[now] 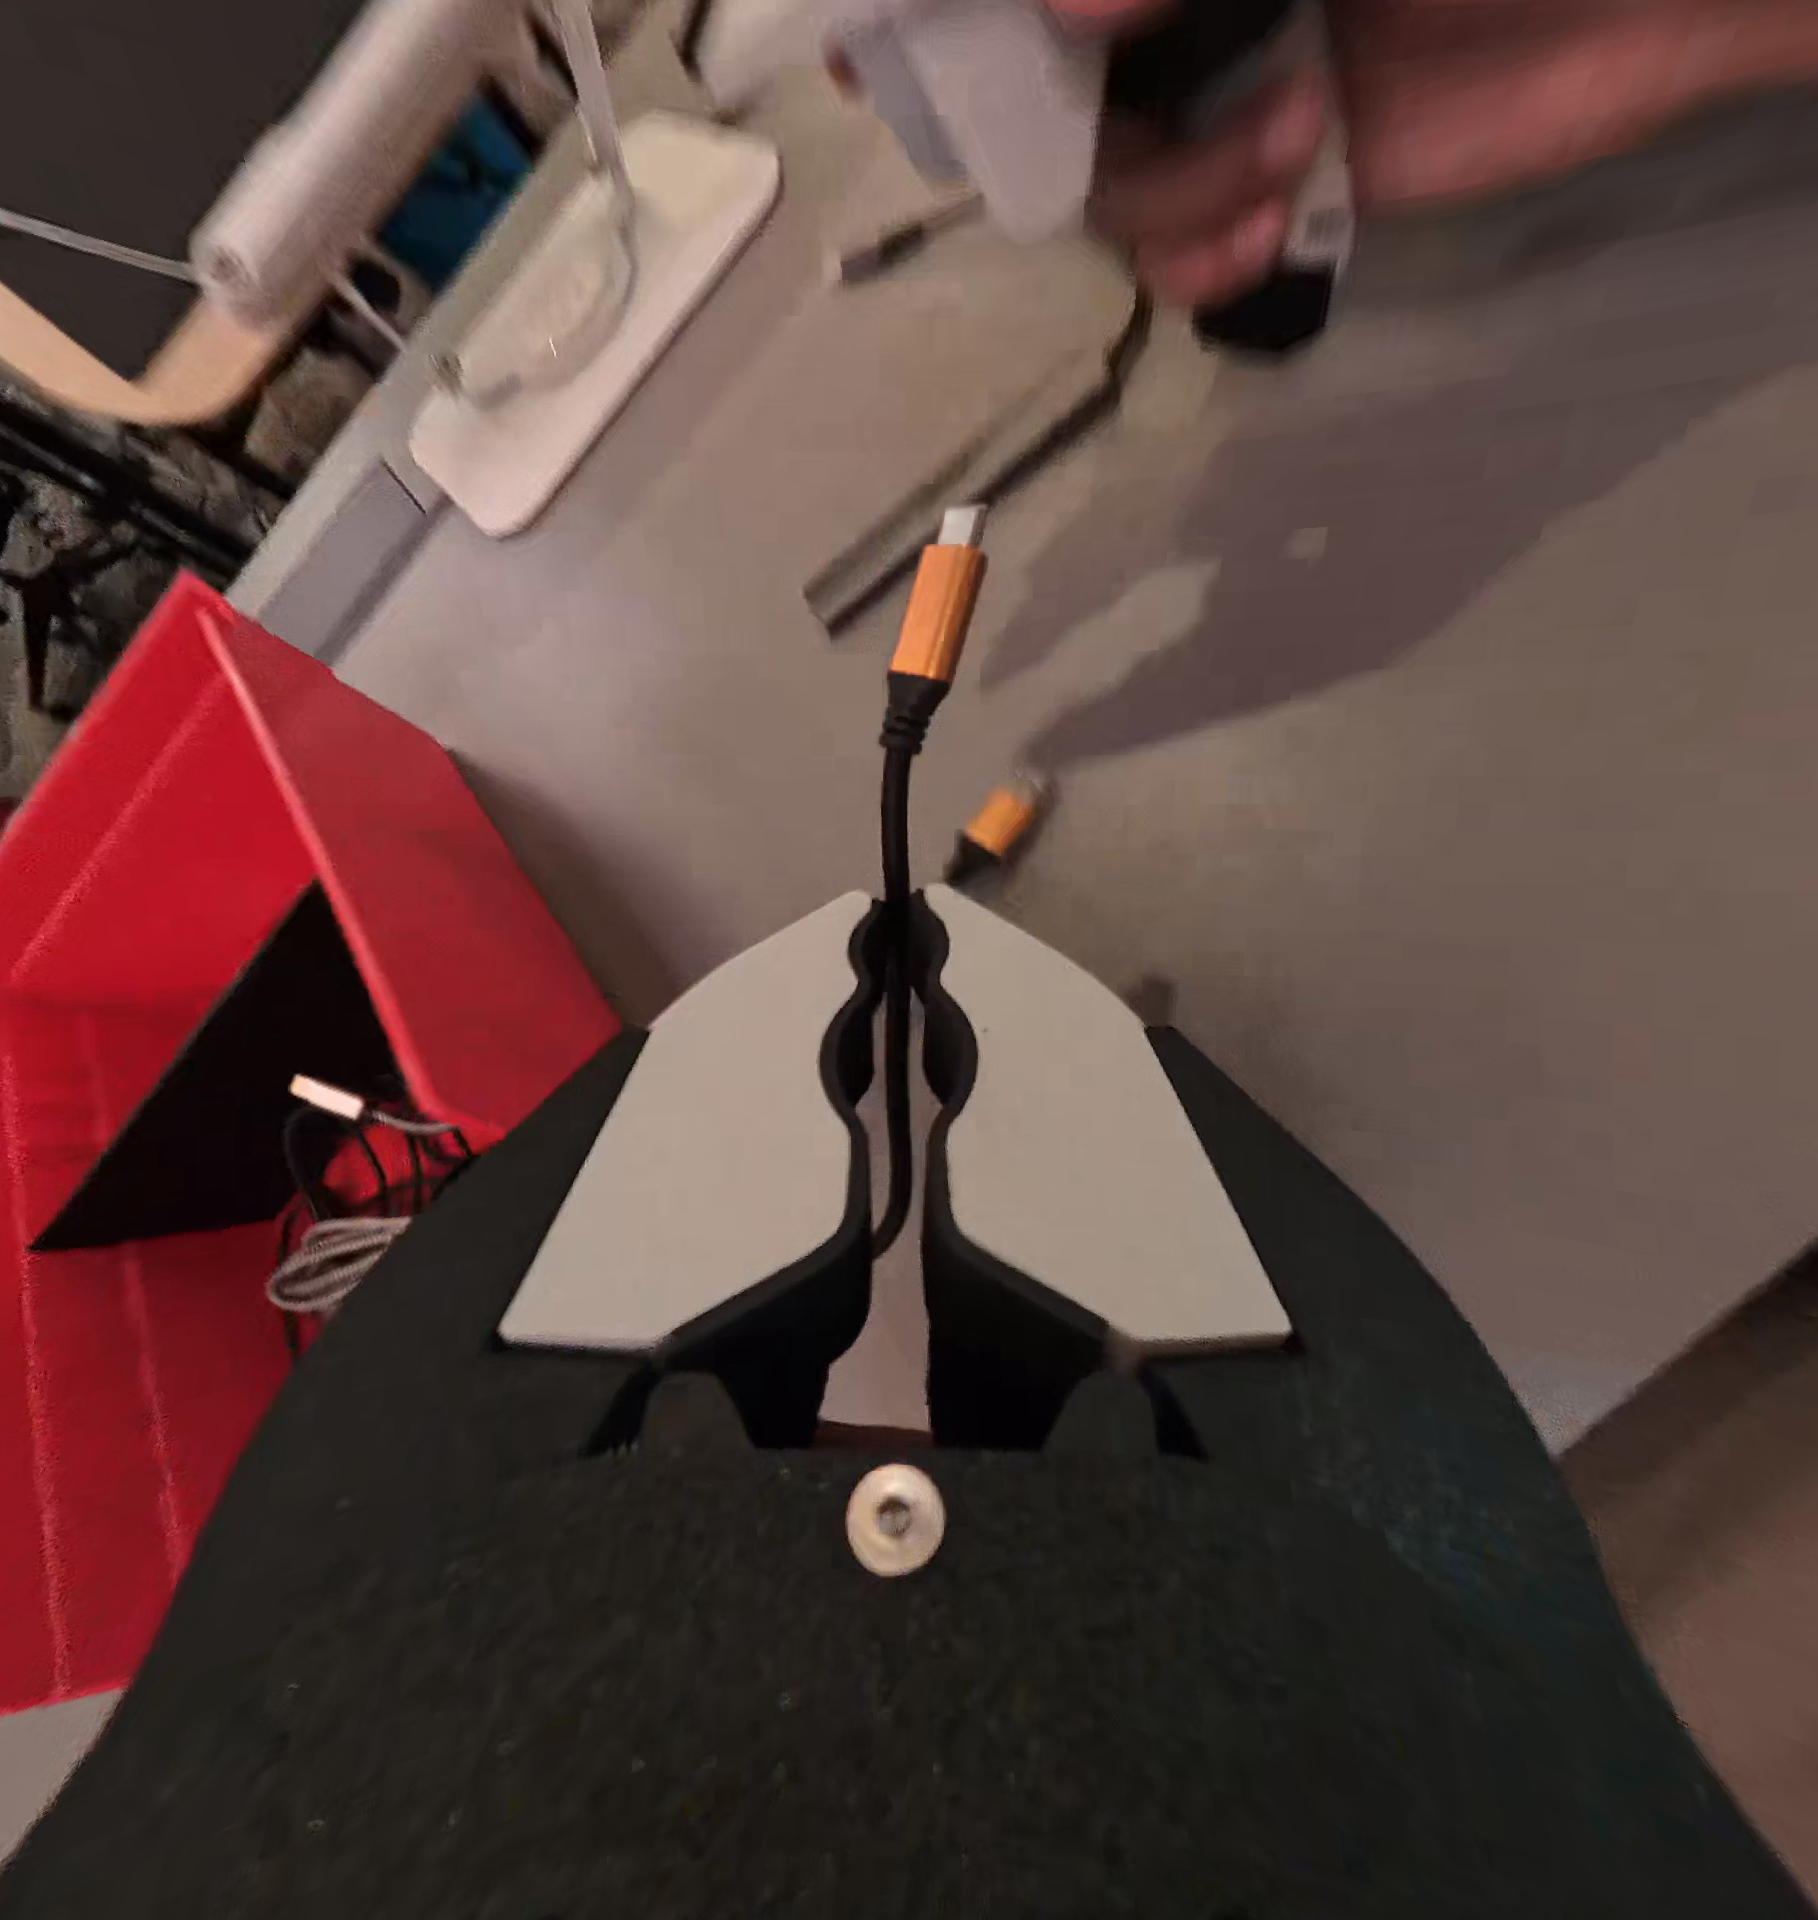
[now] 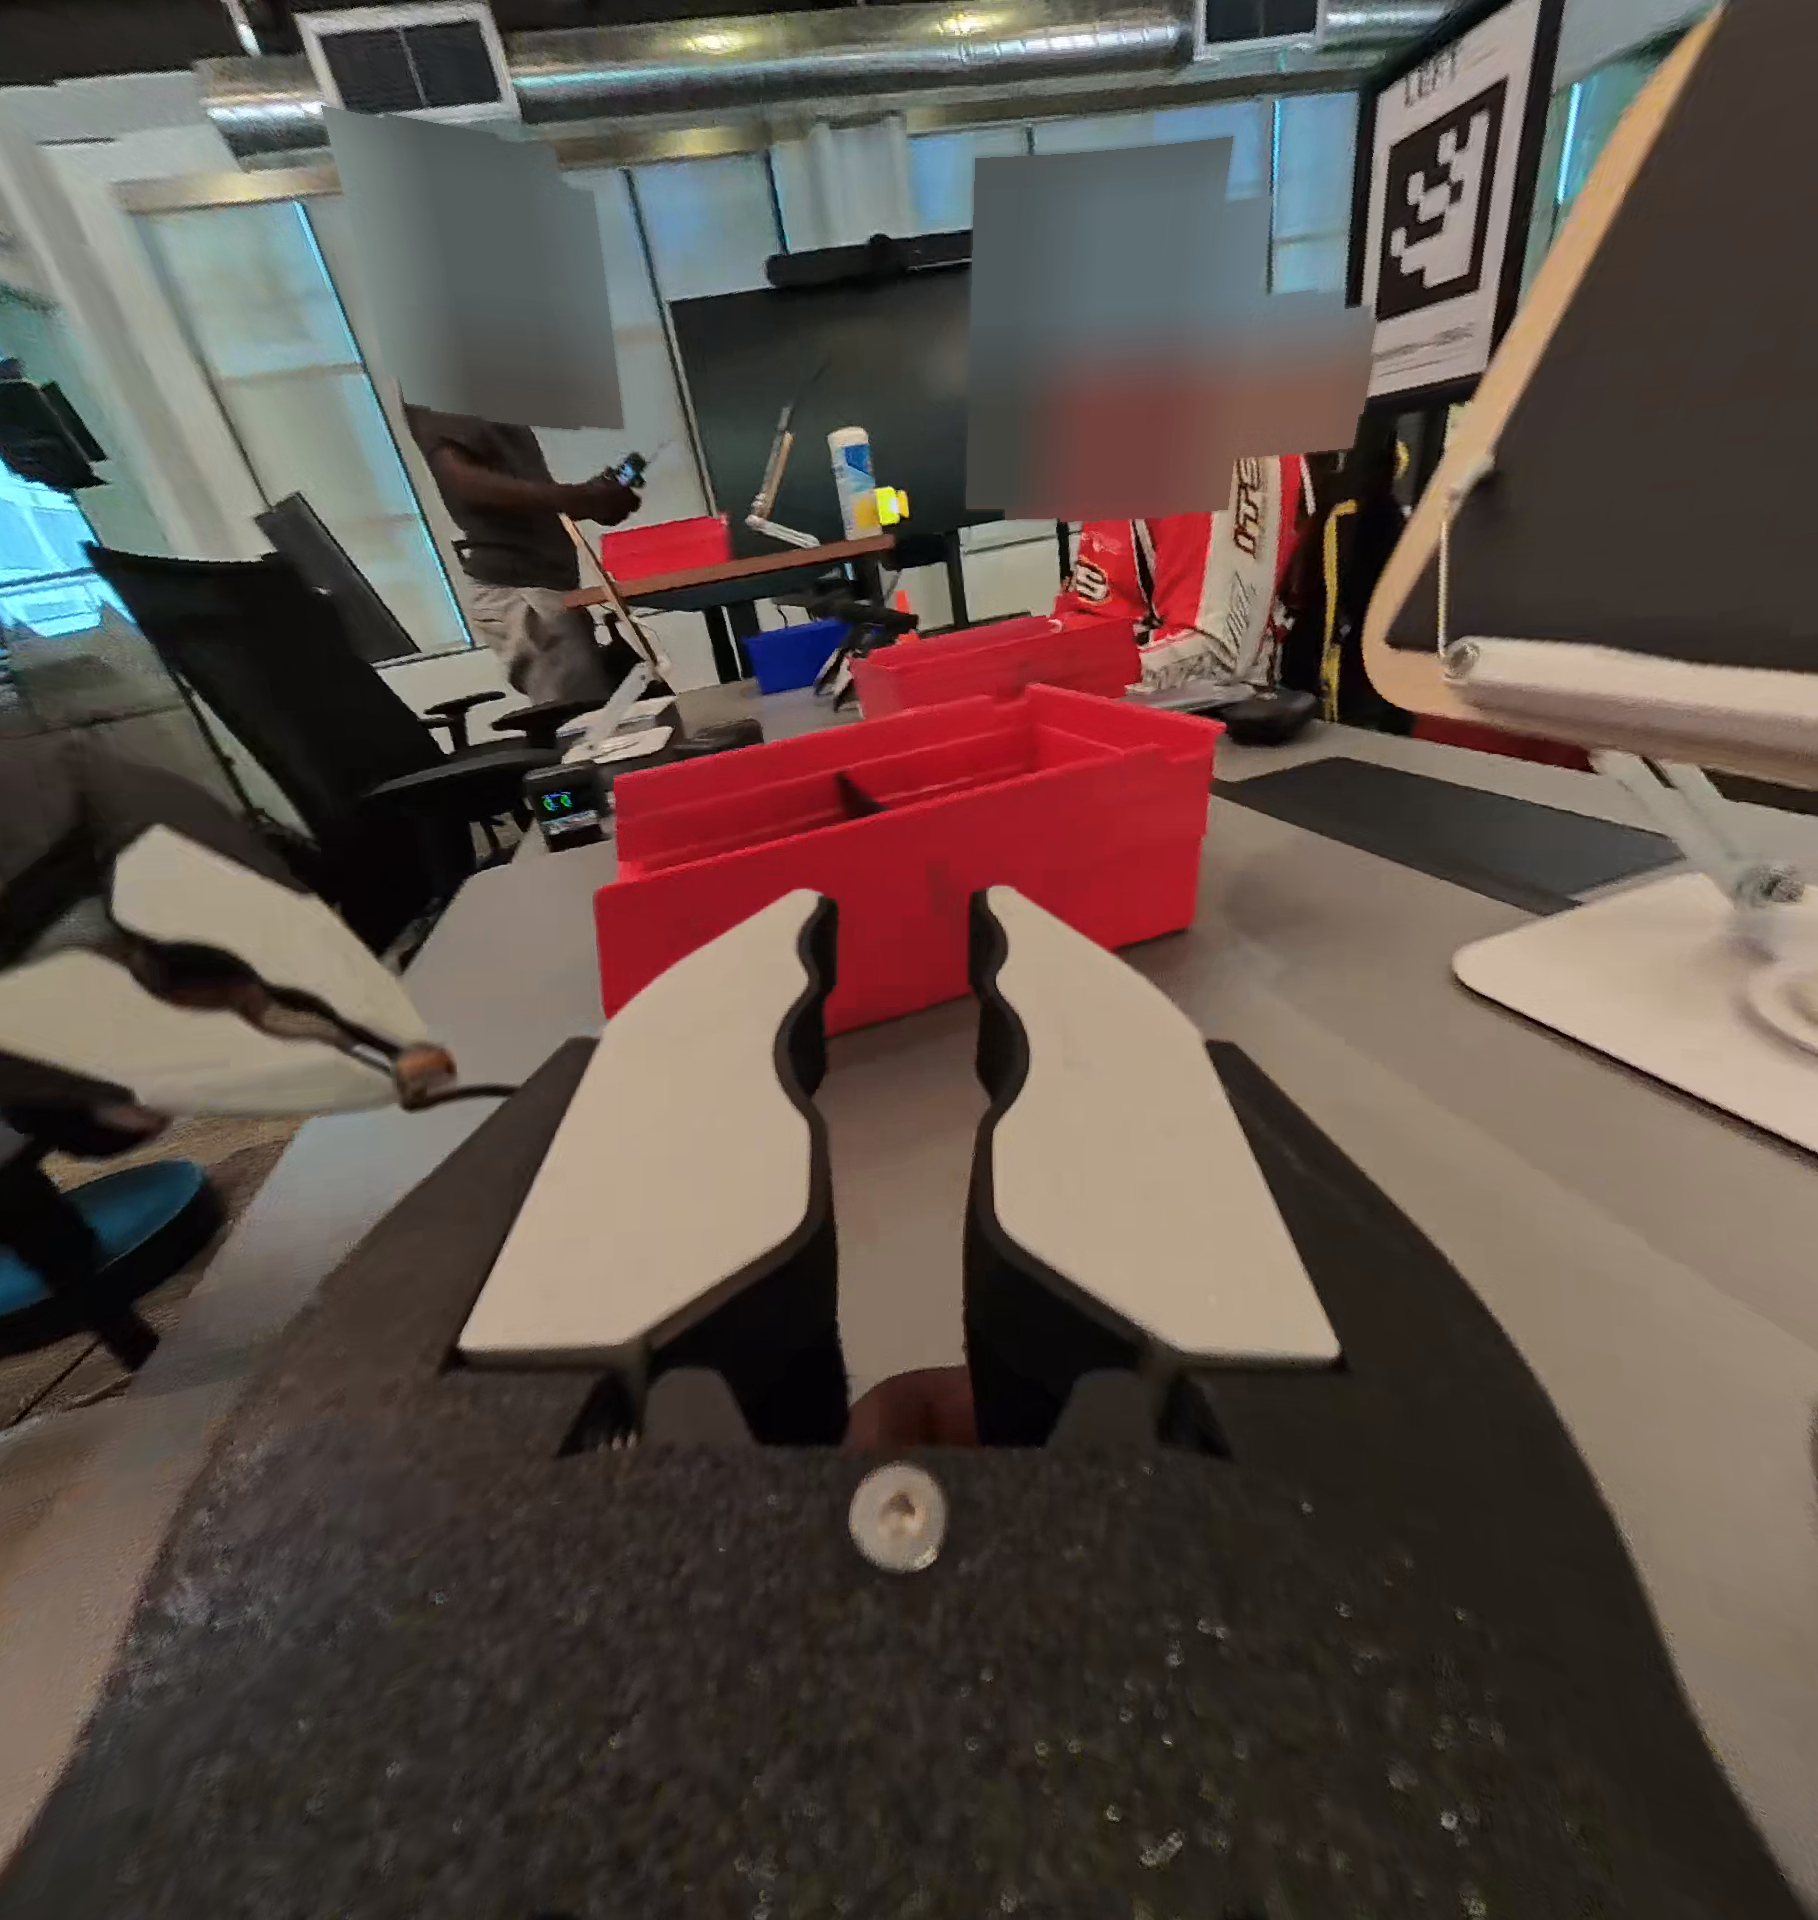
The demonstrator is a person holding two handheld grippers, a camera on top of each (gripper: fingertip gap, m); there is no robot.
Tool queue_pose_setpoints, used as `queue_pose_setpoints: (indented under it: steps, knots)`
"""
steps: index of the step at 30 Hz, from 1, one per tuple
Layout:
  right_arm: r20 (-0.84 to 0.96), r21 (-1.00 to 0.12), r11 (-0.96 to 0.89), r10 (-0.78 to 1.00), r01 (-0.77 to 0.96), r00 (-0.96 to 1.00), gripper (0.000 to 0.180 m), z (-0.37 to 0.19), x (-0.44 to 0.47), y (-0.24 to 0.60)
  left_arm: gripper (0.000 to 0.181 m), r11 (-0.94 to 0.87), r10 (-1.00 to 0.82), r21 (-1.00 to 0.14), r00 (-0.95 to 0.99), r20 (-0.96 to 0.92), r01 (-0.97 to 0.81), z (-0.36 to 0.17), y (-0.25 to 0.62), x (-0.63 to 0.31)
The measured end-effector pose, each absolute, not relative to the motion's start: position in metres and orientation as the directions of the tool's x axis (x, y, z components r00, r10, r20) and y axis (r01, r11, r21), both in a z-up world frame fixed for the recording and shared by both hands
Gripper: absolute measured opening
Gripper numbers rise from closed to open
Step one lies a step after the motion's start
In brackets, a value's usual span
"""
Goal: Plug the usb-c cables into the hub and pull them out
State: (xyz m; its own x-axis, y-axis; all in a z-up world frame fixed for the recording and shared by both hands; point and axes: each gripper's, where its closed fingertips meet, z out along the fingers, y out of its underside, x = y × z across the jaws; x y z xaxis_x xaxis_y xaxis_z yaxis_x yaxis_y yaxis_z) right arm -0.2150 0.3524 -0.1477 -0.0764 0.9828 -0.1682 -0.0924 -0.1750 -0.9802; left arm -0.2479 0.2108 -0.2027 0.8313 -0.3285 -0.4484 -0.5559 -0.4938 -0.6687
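We can't make out much in the top right of the left wrist view: a hand around something white is pure motion blur. The second orange plug on the table is fuzzy too. The red bin runs off the left edge, and we can't find the hub anywhere.

Left hand-held gripper is showing matt grey finger plates on a rough, grainy black plastic body, and is pinching a black braided USB-C cable with an orange brushed-metal plug shell and bare silver tip. Right hand-held gripper is looking the same, with a shiny metal screw. Red bin is reading as matt plastic with fine ridged texture. Worktop is looking smooth matt grey. Lamp base is looking smooth white.
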Motion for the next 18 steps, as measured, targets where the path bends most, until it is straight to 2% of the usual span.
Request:
queue_pose_setpoints:
  steps: [2,4,9,16,17,18]
  knots:
    - [-0.167,-0.984,-0.172,0.983,-0.047,-0.081,0.023,-0.157,-0.218,0.351,0.003,-0.542,-0.32,-0.628,0.828,-0.46,-0.559,-0.227,0.213,-0.251]
    - [-0.14,-0.99,-0.141,0.983,-0.004,-0.118,0.024,-0.165,-0.222,0.341,0.003,-0.564,-0.314,-0.642,0.854,-0.414,-0.519,-0.241,0.214,-0.249]
    - [-0.073,-0.982,0.019,0.877,0.186,-0.476,0.027,-0.193,-0.219,0.267,0.003,-0.596,-0.315,-0.699,0.916,-0.249,-0.395,-0.254,0.215,-0.244]
    - [0.163,-0.927,0.302,0.859,0.223,-0.485,0.027,-0.215,-0.228,0.241,0.003,-0.631,-0.374,-0.719,0.926,-0.047,-0.291,-0.272,0.209,-0.216]
    - [0.168,-0.926,0.307,0.857,0.22,-0.487,0.027,-0.215,-0.228,0.24,0.005,-0.62,-0.414,-0.737,0.91,0.017,-0.268,-0.269,0.207,-0.203]
    - [0.165,-0.928,0.302,0.86,0.219,-0.483,0.027,-0.215,-0.228,0.24,0.015,-0.605,-0.449,-0.76,0.89,0.076,-0.24,-0.264,0.205,-0.192]
